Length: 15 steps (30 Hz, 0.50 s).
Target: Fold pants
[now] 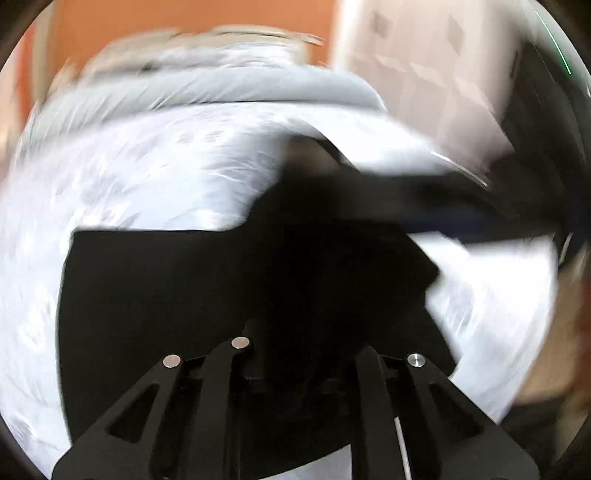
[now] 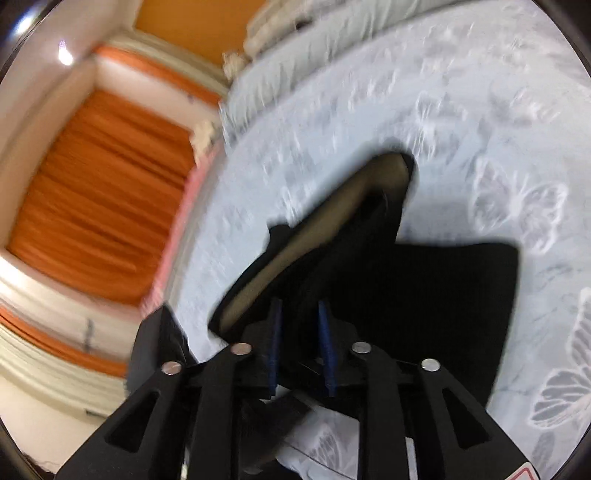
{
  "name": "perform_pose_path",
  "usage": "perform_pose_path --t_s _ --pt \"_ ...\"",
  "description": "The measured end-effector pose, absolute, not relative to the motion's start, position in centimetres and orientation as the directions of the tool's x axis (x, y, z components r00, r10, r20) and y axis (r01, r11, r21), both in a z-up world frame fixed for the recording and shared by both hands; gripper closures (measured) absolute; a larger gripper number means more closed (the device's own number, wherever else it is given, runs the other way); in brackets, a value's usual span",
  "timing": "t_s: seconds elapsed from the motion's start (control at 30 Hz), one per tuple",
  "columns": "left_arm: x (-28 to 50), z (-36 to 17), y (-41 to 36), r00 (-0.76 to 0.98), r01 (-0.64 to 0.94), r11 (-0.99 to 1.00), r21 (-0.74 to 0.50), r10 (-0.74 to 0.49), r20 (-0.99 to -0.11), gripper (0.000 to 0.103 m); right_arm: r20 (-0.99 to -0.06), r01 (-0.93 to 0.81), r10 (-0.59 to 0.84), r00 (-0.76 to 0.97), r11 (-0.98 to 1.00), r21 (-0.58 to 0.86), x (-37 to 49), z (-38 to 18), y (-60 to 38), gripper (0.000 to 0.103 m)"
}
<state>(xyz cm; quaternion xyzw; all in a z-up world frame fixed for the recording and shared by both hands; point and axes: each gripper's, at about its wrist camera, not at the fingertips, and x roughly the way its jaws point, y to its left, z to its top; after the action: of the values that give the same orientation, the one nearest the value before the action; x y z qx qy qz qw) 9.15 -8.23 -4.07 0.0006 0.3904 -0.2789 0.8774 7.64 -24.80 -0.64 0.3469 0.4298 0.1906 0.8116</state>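
Black pants [image 2: 424, 295] between parted right gripper [image 2: 301, 314]

1. I see a bed [image 2: 461, 92] covered by a pale sheet printed with butterflies.
2. A grey blanket [image 1: 221, 88] lies bunched along its far side.
3. Orange curtains [image 2: 103, 192] hang in a cream-framed window beyond the bed's edge.
4. The wall [image 1: 184, 14] behind is orange.
5. A bright glint of light [image 2: 65, 55] shows near the window.
6. Everything is blurred.
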Motion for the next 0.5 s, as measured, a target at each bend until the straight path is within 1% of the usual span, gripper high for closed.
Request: perform_pose_path --t_s 0.03,0.07,0.1,0.17,0.2,0.23,0.33,0.43,0.5 --pt "10.1 -2.9 -6.1 0.541 0.453 0.846 -0.280 -0.511 -0.668 0.090 -0.567 -0.010 0.573 0.592 0.709 0.706 7.0 0.1 -25.4 0.050" --pt "10.7 -1.7 -3.8 0.557 0.422 0.843 -0.332 -0.530 -0.639 0.090 -0.575 -0.001 0.517 0.634 0.744 0.668 6.1 1.0 -26.0 0.044" --pt "10.9 -0.6 -2.0 0.579 0.398 0.847 -0.352 -0.530 -0.620 0.090 -0.598 0.019 0.440 0.670 0.795 0.606 5.2 1.8 -26.3 0.043" --pt "10.6 1.6 1.6 0.631 0.367 0.852 -0.373 -0.523 -0.573 0.090 -0.679 0.048 0.211 0.703 0.939 0.341 3.4 2.9 -24.6 0.042" --pt "10.2 2.7 3.7 0.659 0.349 0.854 -0.387 -0.517 -0.547 0.090 -0.694 0.029 0.171 0.699 0.963 0.267 3.1 2.8 -23.5 0.042" --pt "9.8 3.4 5.3 0.680 0.335 0.854 -0.397 -0.511 -0.525 0.090 -0.711 -0.021 0.144 0.689 0.983 0.180 2.8 2.1 -21.4 0.042" --pt "9.0 4.9 9.6 0.748 0.276 0.879 -0.390 -0.451 -0.487 0.090 -0.755 -0.165 0.119 0.645 0.986 0.014 3.3 -0.7 -14.8 0.043" --pt "9.5 4.9 11.9 0.761 0.235 0.890 -0.390 -0.418 -0.496 0.090 -0.789 -0.302 0.067 0.611 0.941 -0.154 4.3 -4.0 -7.7 0.042" --pt "8.7 4.5 12.3 0.760 0.219 0.898 -0.382 -0.402 -0.511 0.090 -0.793 -0.358 0.028 0.608 0.902 -0.243 4.4 -5.6 -4.3 0.041"
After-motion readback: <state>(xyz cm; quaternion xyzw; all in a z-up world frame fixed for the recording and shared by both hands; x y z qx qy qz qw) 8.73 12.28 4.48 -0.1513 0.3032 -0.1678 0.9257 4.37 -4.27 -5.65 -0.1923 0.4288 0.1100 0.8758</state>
